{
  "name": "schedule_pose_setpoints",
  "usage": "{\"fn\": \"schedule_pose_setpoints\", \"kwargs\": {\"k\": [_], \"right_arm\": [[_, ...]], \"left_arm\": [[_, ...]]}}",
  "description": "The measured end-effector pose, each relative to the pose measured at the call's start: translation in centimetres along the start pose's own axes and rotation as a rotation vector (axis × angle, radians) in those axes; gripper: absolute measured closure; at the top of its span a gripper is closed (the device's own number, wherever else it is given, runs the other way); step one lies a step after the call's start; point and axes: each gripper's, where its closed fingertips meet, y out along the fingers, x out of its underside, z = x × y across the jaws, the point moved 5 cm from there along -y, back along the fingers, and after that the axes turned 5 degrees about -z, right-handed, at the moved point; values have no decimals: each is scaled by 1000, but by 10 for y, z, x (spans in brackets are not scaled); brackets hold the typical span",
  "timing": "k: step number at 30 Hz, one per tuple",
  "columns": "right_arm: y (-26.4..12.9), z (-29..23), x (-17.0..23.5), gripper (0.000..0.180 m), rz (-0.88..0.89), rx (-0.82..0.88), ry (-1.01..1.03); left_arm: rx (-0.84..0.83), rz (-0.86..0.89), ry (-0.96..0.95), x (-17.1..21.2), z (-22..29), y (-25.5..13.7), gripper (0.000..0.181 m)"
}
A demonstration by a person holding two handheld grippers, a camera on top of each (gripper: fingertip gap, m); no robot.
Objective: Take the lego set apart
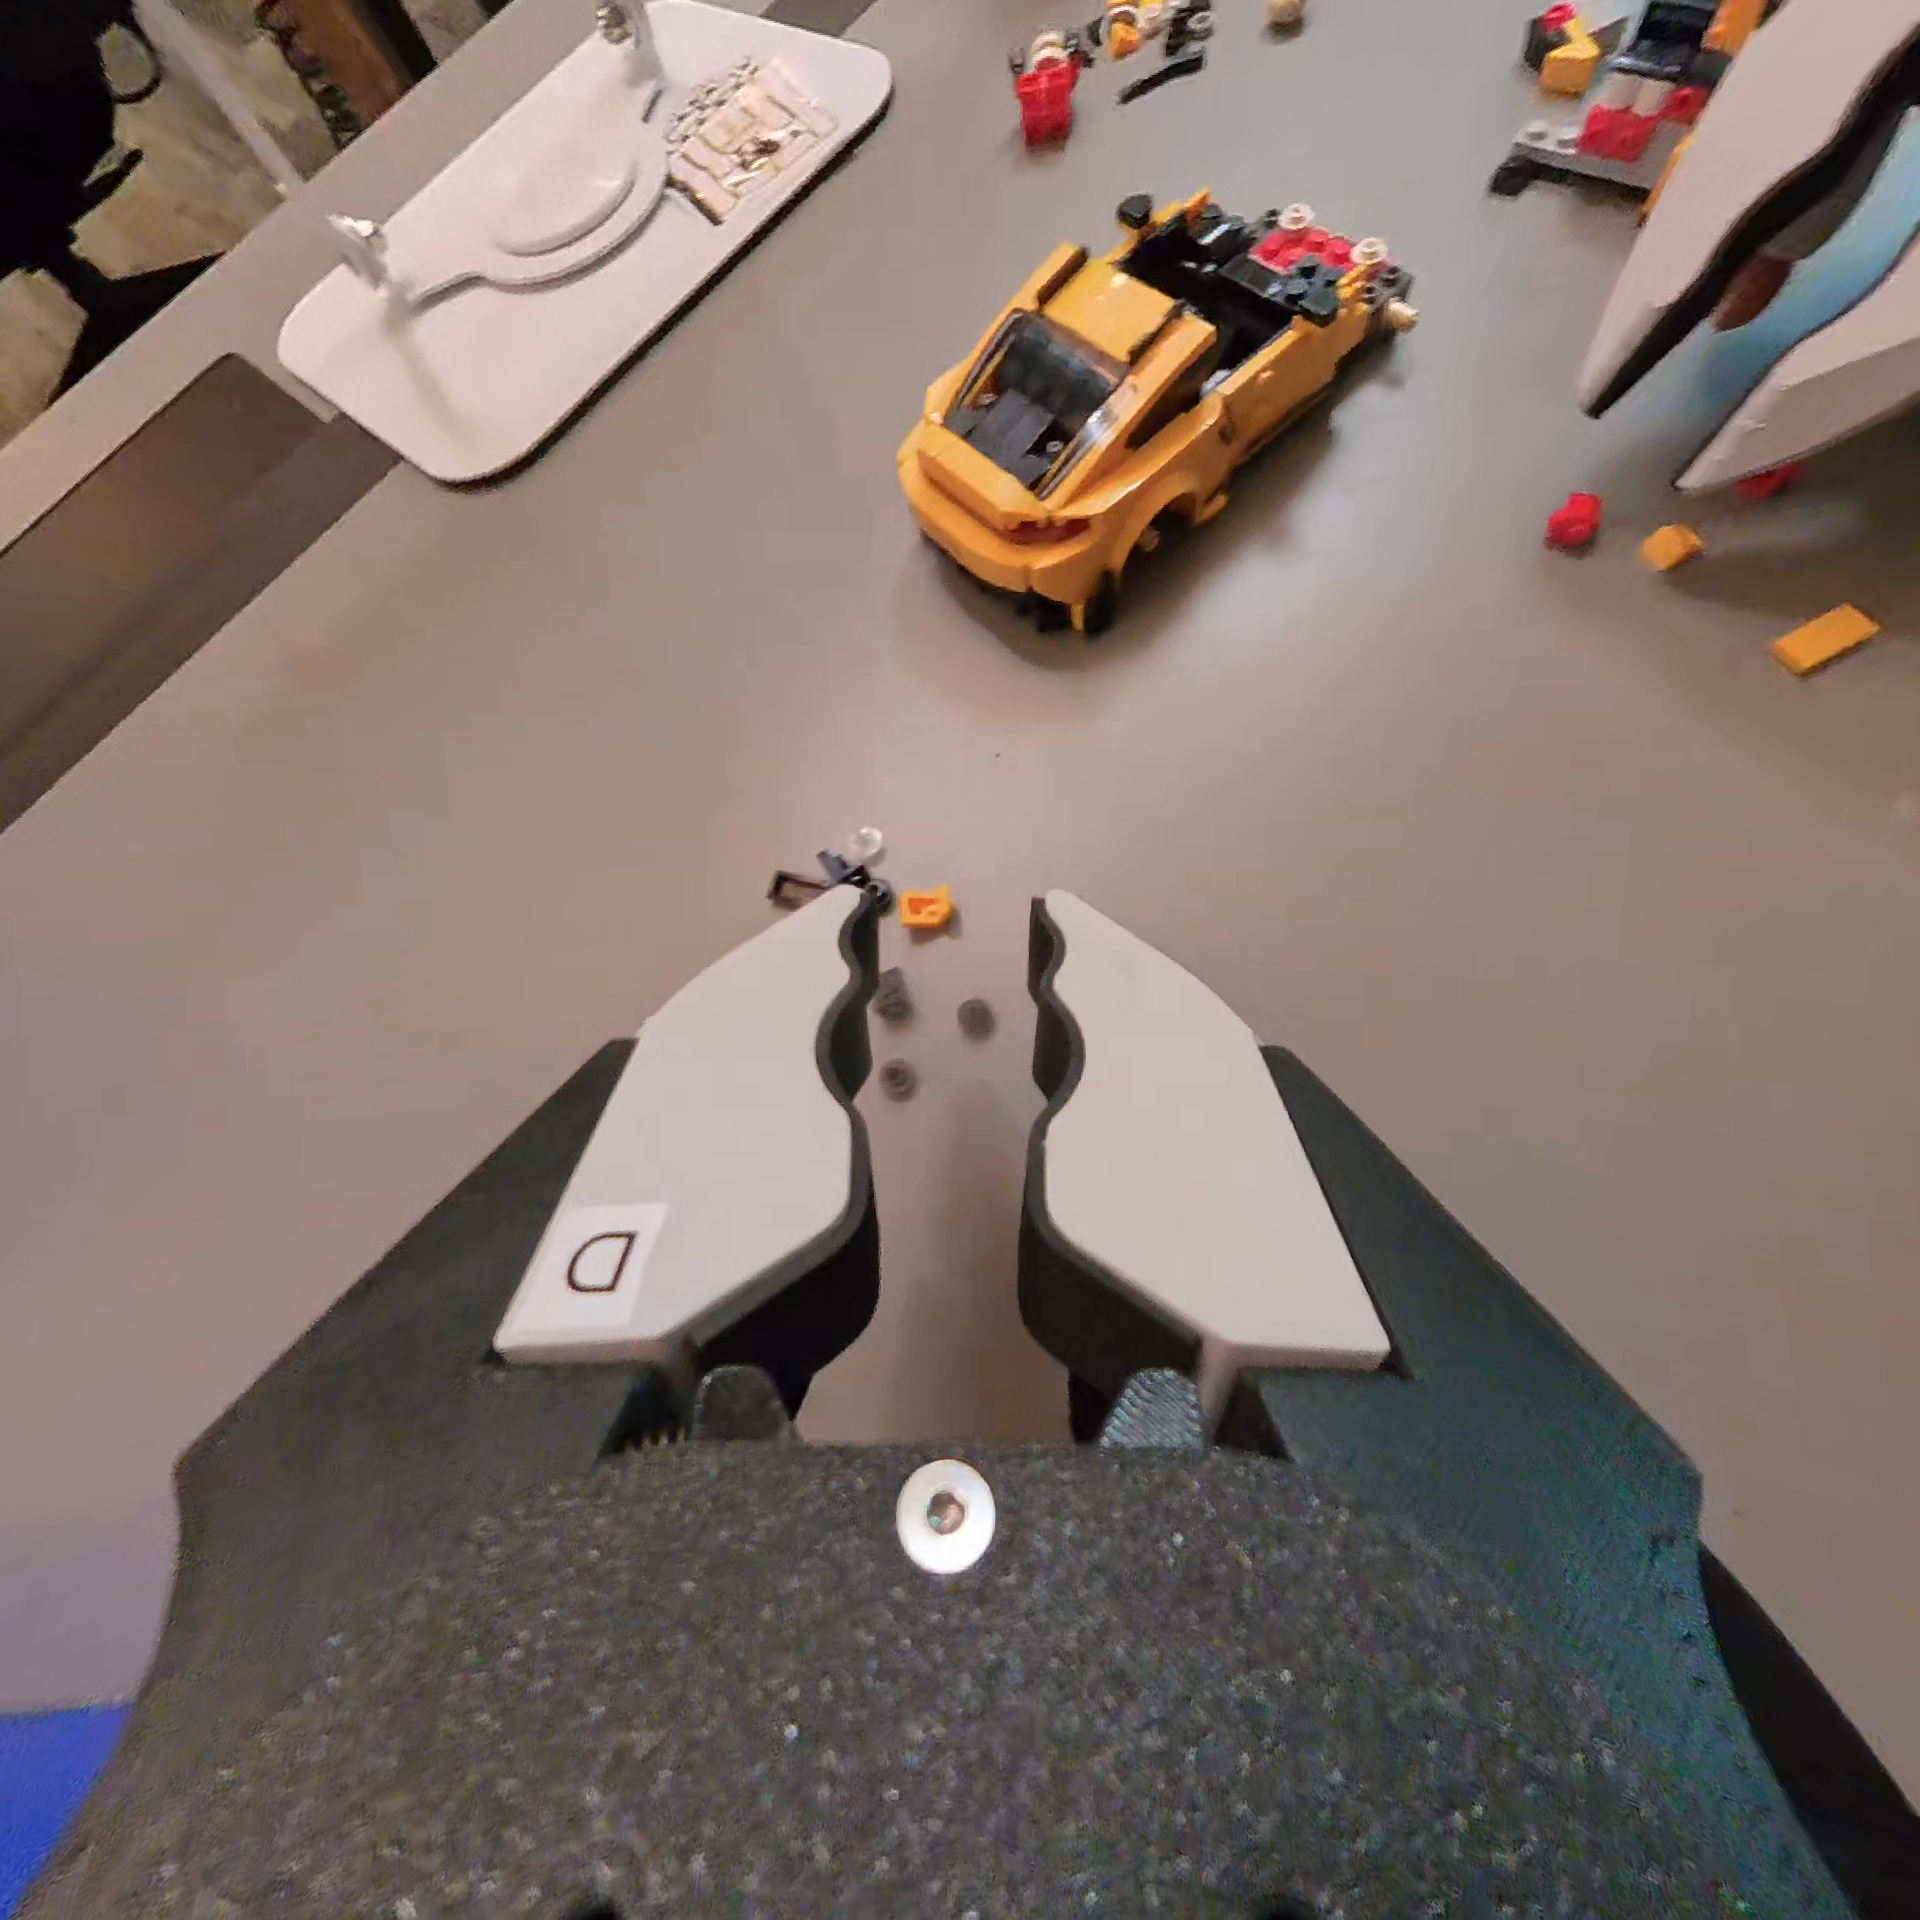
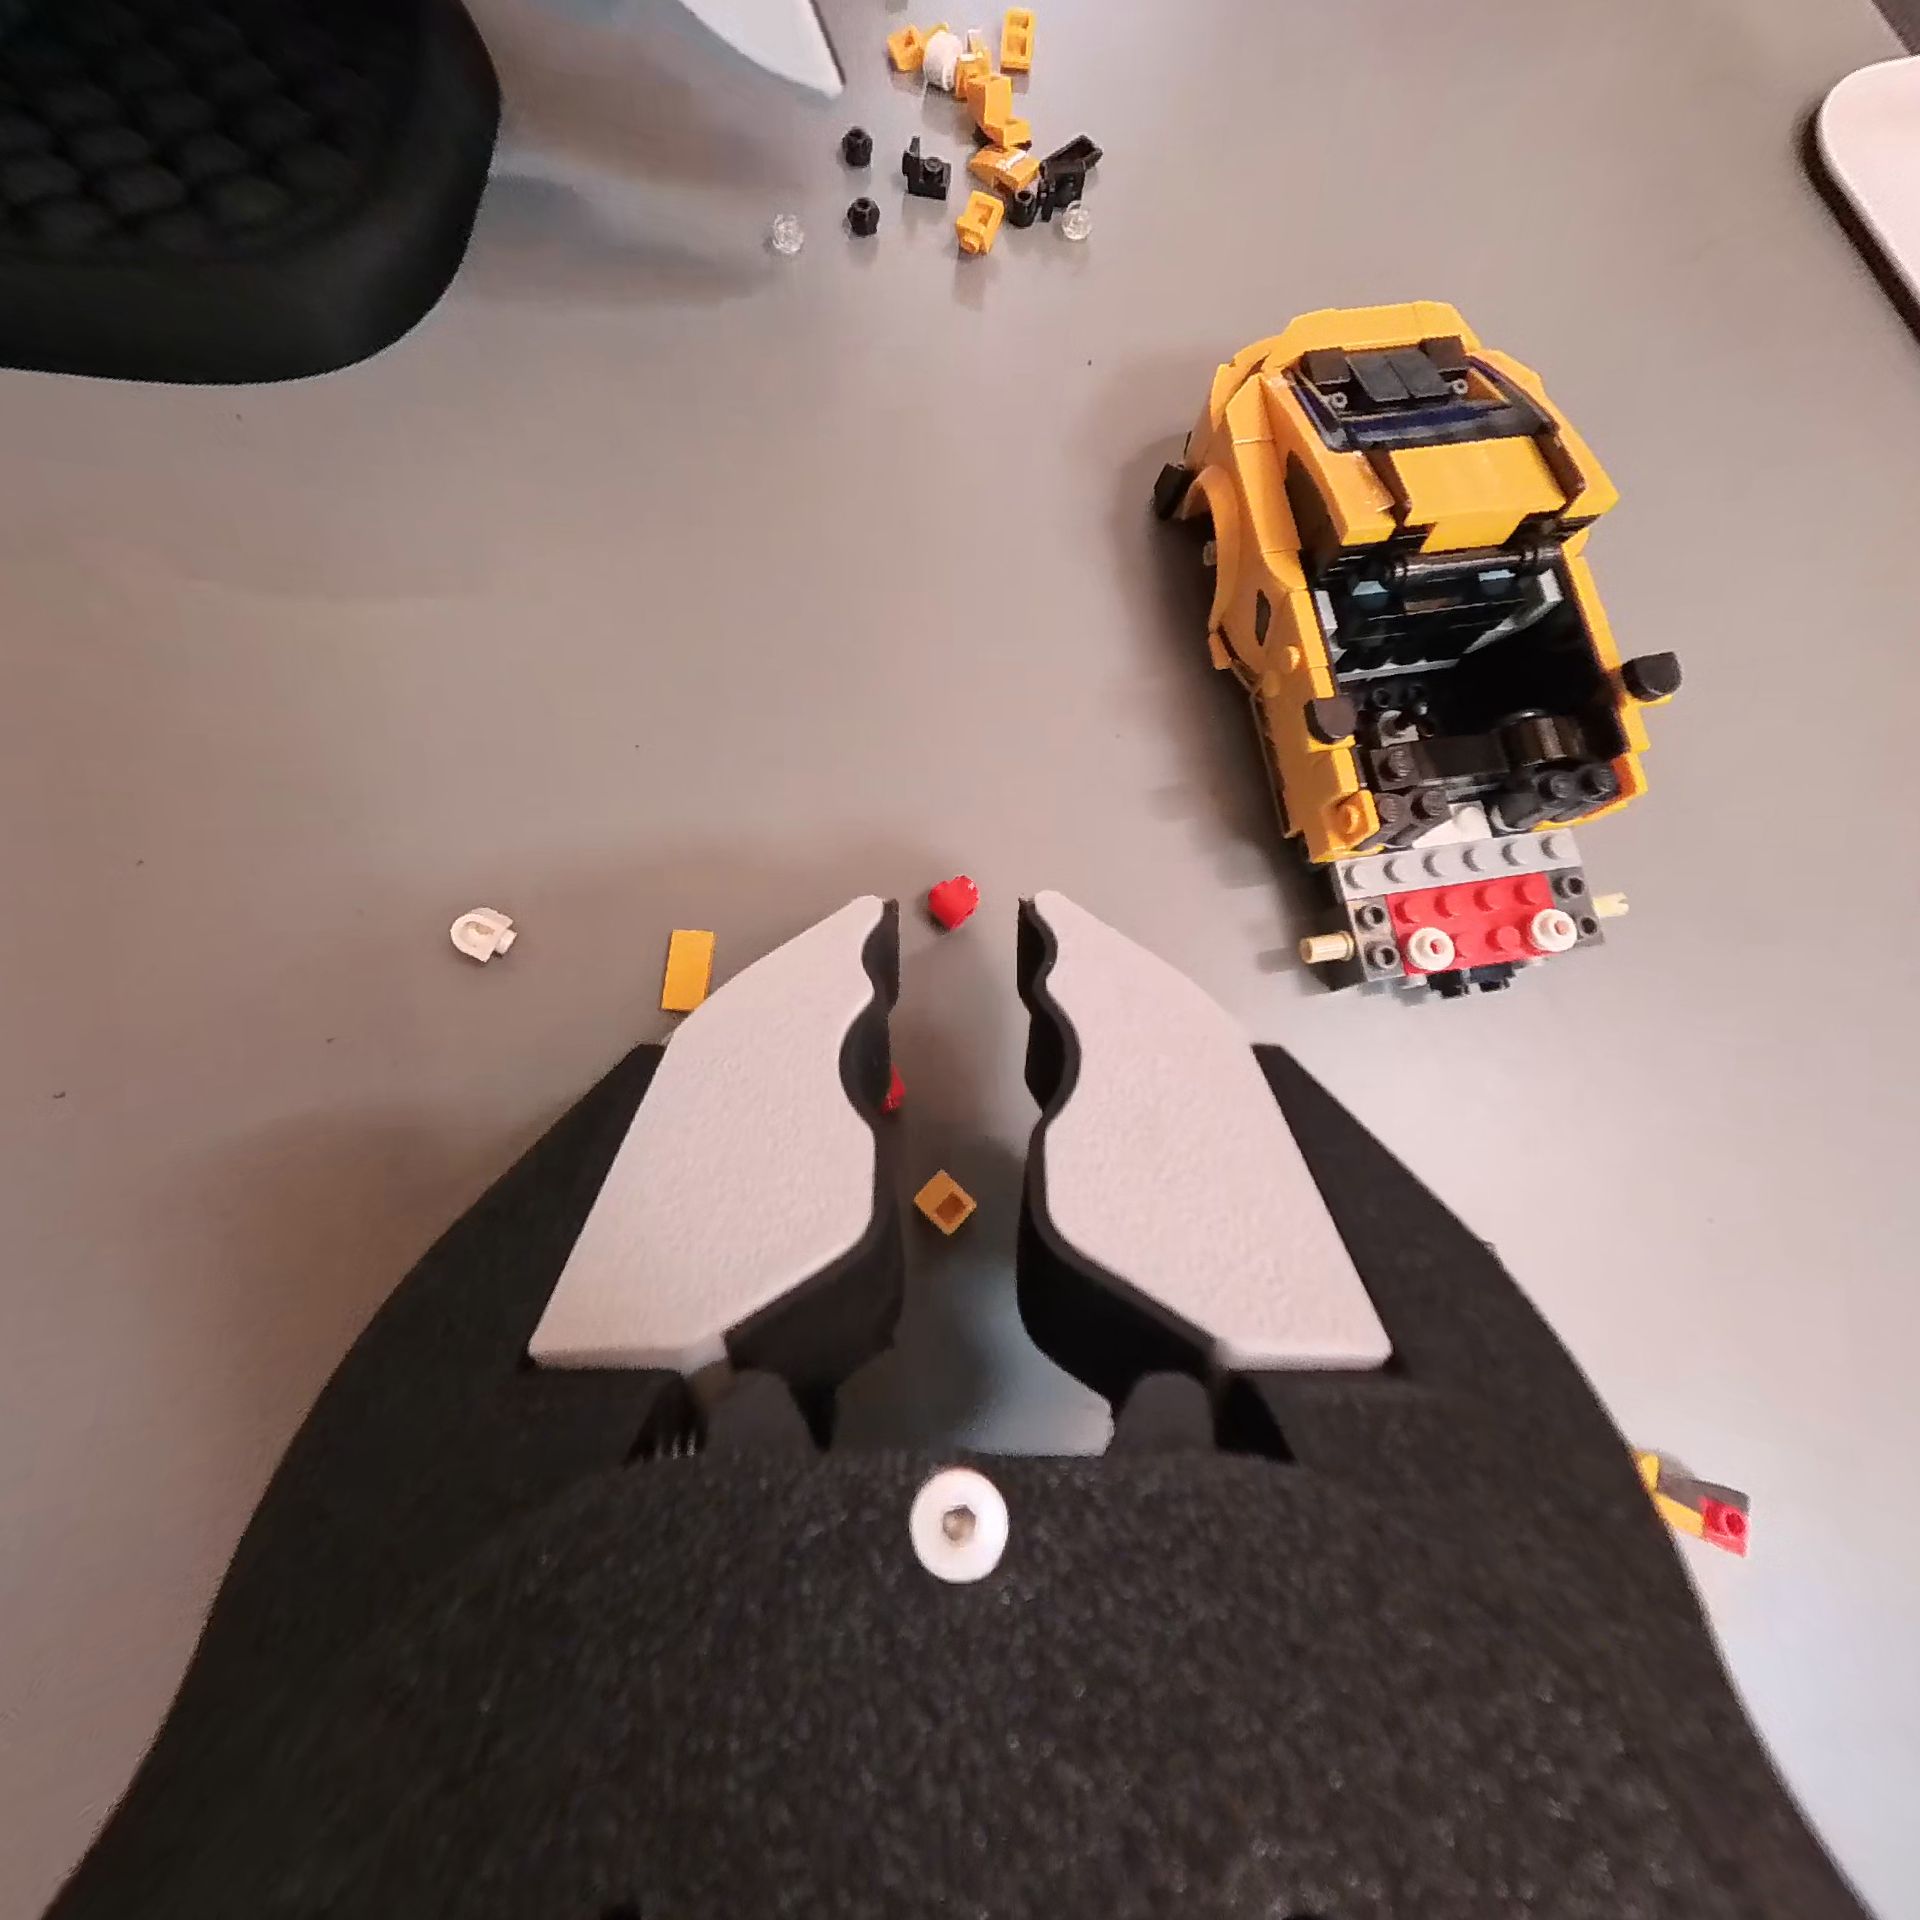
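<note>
1. My left gripper [image 1: 951, 909] hangs over the bare middle of the grey surface [image 1: 1351, 935], jaws parted by a modest gap and holding nothing, which reads as a pause between pulls.
2. Just past its tips lies a small drop pile: an orange clip piece [image 1: 927, 908], a clear round stud [image 1: 864, 842] and some black bits, with dark round studs [image 1: 896, 1078] showing between the jaws. I judge they are kept here so they stay apart from the model.
3. The yellow lego car [image 1: 1132, 416] sits well ahead toward the far edge, roof and tail intact, nose stripped down to red and black plates.
4. My right gripper [image 2: 956, 904] is likewise empty, jaws open about as wide. A red round brick [image 2: 952, 900] lies on the surface at its tips, an orange square piece [image 2: 943, 1201] shows between the jaws, and an orange tile [image 2: 687, 968] and a white piece [image 2: 481, 933] rest off to one side.
5. From this side the car's exposed front faces me, grey plate and red plate [image 2: 1470, 920] uppermost, likely the next layer to come off.
6. A second scatter of orange and black parts [image 2: 987, 135] gathers near the far edge.
7. A white tray [image 1: 582, 260] sits at the surface's far corner, clear of the work.
</note>
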Motion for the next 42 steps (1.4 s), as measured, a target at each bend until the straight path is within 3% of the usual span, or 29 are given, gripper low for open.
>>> {"fn": "schedule_pose_setpoints", "kwargs": {"k": [14, 19, 24, 28, 36, 39, 42], "right_arm": [[15, 1, 0, 166, -128, -3, 4], [15, 1, -6, 171, -74, -14, -22], [0, -10, -27, 170, 162, -164, 34], [-12, -19, -40, 170, 308, -422, 206], [-22, -21, -45, 170, 390, -612, 332], [-27, -8, -42, 167, 394, -531, 313], [-41, 19, -26, 162, 344, -315, 221]], "left_arm": [[202, 45, 126, -18, 55, 15, 157], [233, 77, 142, -24, 64, 15, 159], [241, 219, 230, -45, 87, 10, 157], [193, 324, 342, -61, 106, 3, 159], [141, 382, 412, -69, 116, -3, 171], [125, 351, 358, -67, 103, -2, 172], [31, 206, 236, -49, 64, 6, 172]]}}
